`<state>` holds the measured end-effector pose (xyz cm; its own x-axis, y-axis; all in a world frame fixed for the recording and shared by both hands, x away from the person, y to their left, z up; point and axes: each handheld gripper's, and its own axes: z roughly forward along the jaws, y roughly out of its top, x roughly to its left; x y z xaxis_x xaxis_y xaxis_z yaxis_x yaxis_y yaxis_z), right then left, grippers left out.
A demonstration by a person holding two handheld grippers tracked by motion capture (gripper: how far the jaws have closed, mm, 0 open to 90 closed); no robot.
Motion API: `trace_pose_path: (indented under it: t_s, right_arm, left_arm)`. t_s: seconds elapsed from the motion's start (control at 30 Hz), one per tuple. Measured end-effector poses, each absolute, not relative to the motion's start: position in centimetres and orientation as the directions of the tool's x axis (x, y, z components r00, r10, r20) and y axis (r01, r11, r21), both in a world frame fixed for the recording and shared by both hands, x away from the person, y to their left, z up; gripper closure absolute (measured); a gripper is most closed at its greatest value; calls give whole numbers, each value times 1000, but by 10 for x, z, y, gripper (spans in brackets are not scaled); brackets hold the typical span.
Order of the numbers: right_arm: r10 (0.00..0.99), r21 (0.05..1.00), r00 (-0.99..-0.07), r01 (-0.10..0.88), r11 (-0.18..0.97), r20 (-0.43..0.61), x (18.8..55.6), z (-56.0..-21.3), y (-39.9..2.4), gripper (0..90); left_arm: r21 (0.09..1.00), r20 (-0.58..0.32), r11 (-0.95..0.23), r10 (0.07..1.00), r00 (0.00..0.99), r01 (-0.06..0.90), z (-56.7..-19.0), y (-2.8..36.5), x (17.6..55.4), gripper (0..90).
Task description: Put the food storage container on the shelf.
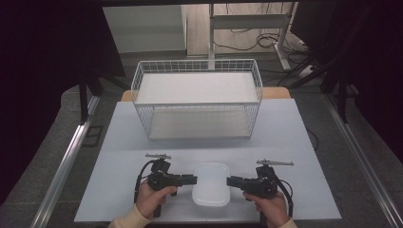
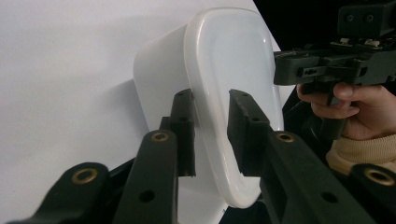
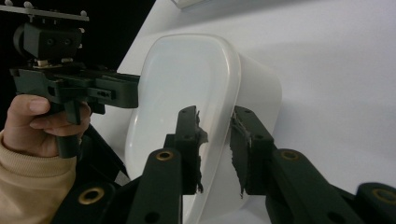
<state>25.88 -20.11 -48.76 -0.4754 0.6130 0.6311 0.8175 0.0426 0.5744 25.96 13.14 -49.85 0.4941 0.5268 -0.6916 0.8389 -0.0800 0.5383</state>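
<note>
A white plastic tub [image 1: 211,183] with rounded corners sits on the table near the front edge, between the two hand-held grippers. My left gripper [image 1: 194,179] reaches its left rim, and my right gripper [image 1: 229,181] reaches its right rim. In the left gripper view the open jaws [image 2: 210,126] straddle the tub's wall [image 2: 159,70], one jaw inside and one outside, with gaps showing. My right gripper's jaws [image 3: 215,135] stand open the same way over the opposite wall of the tub [image 3: 187,70]. Each view shows the other gripper held in a hand across the tub.
A white wire basket [image 1: 197,97] with a solid white shelf stands at the back middle of the white table [image 1: 294,142]. Dark curtains hang at both sides. Desk legs and cables lie on the floor beyond the table.
</note>
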Motion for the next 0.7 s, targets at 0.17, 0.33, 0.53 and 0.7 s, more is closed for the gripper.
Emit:
trace_pose_path:
  t_s: [0.17, 0.33, 0.53, 0.7]
  right_arm:
    - [603, 592, -491, 805, 38, 629, 256, -482, -202, 786]
    - [611, 623, -516, 781, 47, 601, 253, -478, -200, 803]
    - [607, 645, -539, 762, 56, 584, 252, -474, -199, 804]
    - [603, 682, -574, 728, 65, 555, 251, -464, -197, 805]
  left_arm:
    - [573, -672, -78, 524, 523, 816, -492, 135, 256, 784]
    - [590, -652, -90, 532, 540, 802, -490, 136, 255, 802]
    - [611, -635, -94, 533, 558, 786, -484, 137, 254, 802]
    - [652, -596, -106, 539, 594, 751, -473, 139, 253, 802]
